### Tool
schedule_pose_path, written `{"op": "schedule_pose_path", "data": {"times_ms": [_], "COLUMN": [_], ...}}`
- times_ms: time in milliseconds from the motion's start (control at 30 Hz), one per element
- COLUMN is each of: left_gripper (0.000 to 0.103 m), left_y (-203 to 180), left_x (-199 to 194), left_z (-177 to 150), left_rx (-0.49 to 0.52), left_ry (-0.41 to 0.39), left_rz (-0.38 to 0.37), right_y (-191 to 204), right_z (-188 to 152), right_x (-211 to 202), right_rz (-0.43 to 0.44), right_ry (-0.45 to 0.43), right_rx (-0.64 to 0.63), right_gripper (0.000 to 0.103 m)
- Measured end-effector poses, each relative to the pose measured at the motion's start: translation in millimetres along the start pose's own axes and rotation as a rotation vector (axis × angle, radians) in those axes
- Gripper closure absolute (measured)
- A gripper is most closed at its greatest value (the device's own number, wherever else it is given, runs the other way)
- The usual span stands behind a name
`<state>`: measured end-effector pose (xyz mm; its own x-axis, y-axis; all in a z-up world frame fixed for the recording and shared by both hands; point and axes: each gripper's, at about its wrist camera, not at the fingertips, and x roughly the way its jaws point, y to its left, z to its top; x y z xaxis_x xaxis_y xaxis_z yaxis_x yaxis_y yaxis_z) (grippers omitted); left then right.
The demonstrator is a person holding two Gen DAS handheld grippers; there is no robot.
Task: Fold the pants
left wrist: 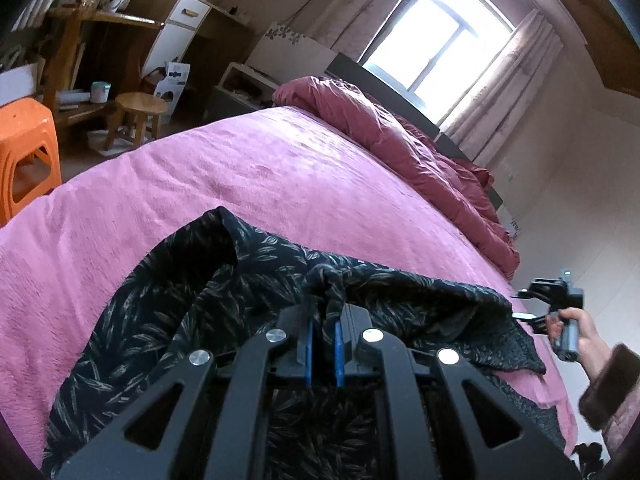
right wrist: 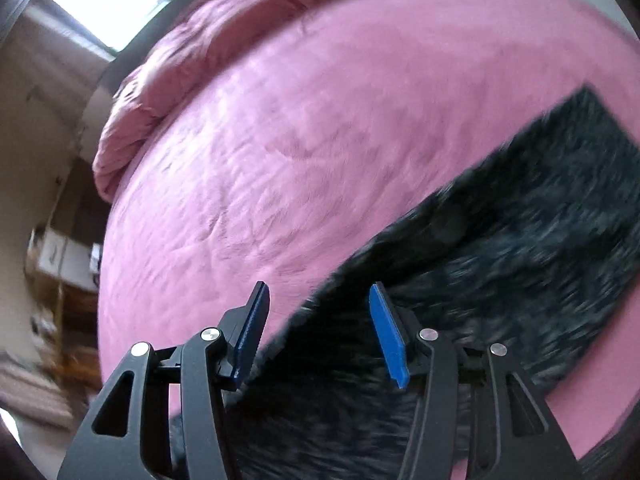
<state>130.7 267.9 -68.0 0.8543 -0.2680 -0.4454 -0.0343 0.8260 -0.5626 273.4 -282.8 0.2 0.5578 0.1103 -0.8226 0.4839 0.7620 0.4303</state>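
Observation:
Black pants with a pale leaf print (left wrist: 168, 312) lie on the pink bedspread (left wrist: 240, 184). My left gripper (left wrist: 323, 320) is shut on a bunched fold of the pants fabric and lifts it off the bed. My right gripper (right wrist: 318, 304) is open and empty, hovering just above the pants' edge (right wrist: 520, 216); it also shows in the left wrist view (left wrist: 536, 306) at the right end of the pants, held by a hand. The right wrist view is motion-blurred.
A crumpled dark-pink duvet (left wrist: 400, 136) lies along the bed's far side under the window. An orange plastic stool (left wrist: 24, 152), a wooden stool (left wrist: 138, 114) and a cluttered desk (left wrist: 92, 40) stand beyond the bed's left edge.

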Motion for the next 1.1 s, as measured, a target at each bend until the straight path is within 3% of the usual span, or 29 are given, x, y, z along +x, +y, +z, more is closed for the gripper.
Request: {"op": "schedule_pose_path", "data": {"times_ms": [67,100,133,200,367,600,900,1100], "left_gripper": [0.096,0.096,0.096,0.096,0.096,0.096,0.096,0.096], "left_y": [4,6,8,11,2,-8,23,30], "left_x": [2,2,0,-6,-28,-80,-110,-124], "left_z": [1,1,1,4,14,17,-20,-36], "left_rx": [-0.016,-0.025,-0.033,-0.053,-0.041,-0.024,-0.156,-0.154], "left_ry": [0.005,0.005,0.004,-0.024,-0.119,-0.231,-0.177,-0.163], "left_rz": [-0.014,-0.027,-0.040,-0.066,-0.072,-0.150,-0.135,-0.076], "right_y": [2,2,-1,-4,-20,-59,-123,-157], "right_z": [-2,-6,-8,-13,-27,-74,-171,-230], "right_x": [12,13,14,5,-50,-124,-192,-183], "right_rz": [-0.038,-0.033,-0.003,0.030,0.163,0.258,0.355,0.360], "right_ry": [0.017,0.019,0.019,0.003,-0.030,-0.054,-0.087,-0.080], "right_rx": [0.037,0.049,0.066,0.062,0.021,-0.066,-0.149,-0.114], "right_gripper": [0.069,0.084,0.092,0.097,0.098,0.097,0.098,0.098]}}
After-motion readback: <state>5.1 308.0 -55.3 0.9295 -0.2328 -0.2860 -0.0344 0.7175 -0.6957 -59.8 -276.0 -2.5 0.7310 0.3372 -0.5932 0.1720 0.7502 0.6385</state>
